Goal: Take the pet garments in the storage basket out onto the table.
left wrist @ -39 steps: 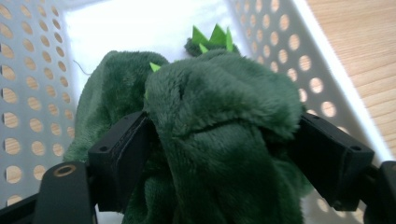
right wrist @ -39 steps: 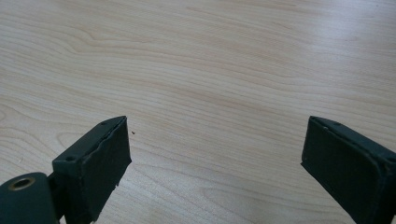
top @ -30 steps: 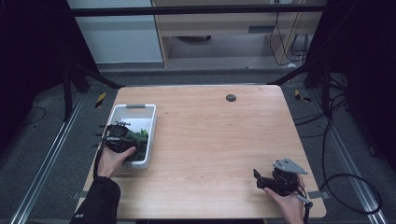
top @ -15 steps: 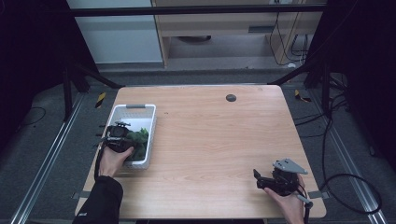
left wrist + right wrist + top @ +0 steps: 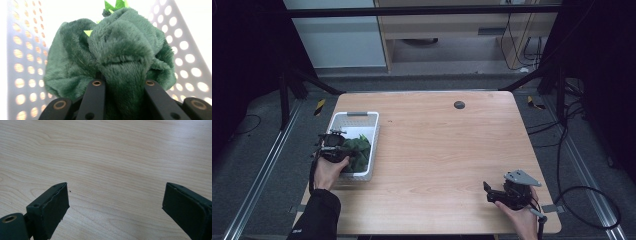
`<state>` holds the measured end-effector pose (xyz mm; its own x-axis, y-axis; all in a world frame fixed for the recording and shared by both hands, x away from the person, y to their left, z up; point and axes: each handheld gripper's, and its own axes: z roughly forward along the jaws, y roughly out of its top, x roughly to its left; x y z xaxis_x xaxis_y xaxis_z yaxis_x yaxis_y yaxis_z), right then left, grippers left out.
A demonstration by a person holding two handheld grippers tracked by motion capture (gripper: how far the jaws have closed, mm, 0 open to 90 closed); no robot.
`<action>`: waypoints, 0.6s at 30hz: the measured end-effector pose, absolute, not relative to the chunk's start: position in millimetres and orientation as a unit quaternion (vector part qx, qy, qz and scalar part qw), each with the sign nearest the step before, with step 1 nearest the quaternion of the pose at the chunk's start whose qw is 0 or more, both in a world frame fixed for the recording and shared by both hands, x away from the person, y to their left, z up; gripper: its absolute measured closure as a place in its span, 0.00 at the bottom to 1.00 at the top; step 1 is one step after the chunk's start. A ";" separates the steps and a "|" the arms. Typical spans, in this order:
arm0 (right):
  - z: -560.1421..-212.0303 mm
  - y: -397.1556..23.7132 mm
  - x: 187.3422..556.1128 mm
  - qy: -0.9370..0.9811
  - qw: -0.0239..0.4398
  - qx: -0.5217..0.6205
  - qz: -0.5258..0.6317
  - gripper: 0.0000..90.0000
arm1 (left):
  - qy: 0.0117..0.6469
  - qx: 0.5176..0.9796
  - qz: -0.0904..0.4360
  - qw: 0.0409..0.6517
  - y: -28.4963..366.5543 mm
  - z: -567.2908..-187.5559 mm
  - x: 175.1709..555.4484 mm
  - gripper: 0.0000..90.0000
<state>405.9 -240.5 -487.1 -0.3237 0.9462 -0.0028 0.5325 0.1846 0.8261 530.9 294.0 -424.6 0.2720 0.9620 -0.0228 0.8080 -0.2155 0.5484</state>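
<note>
Two grippers, and one has a soft green toy in its jaws.

Near the bottom right of the high view, the right gripper [image 5: 492, 192] rests low over the wooden table [image 5: 437, 150] with its jaws wide apart and nothing between them, so it looks like it is just waiting. At the lower left of that view, the left gripper [image 5: 343, 145] reaches down into the white basket [image 5: 362, 116]. Its jaws have just been closing, and now they squeeze the fluffy green plush toy [image 5: 112, 50], which bunches up between them. The toy lies inside the basket, with holey white walls on both sides of it. I think the tight pinch is there so the toy can be lifted out without slipping. Farther back, a small dark round spot [image 5: 459, 104] sits near the table's far edge.
</note>
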 end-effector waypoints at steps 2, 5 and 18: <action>-487.0 -240.7 405.9 0.719 0.273 0.514 0.379 0.08 | 0.577 0.761 0.168 0.242 296.2 -417.7 528.0 0.89; -487.1 -240.7 405.8 0.719 0.273 0.514 0.379 0.08 | 0.570 0.759 0.179 0.257 300.2 -403.0 521.8 0.90; -487.1 -240.7 405.9 0.719 0.272 0.515 0.380 0.07 | 0.538 0.766 0.198 0.290 304.2 -372.4 504.1 0.90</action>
<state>405.9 -240.7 -487.1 -0.3215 0.9469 0.0006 0.5338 0.1807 0.8261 504.1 304.2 -372.4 0.3423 0.9396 -0.0083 0.7091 -0.2526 0.6583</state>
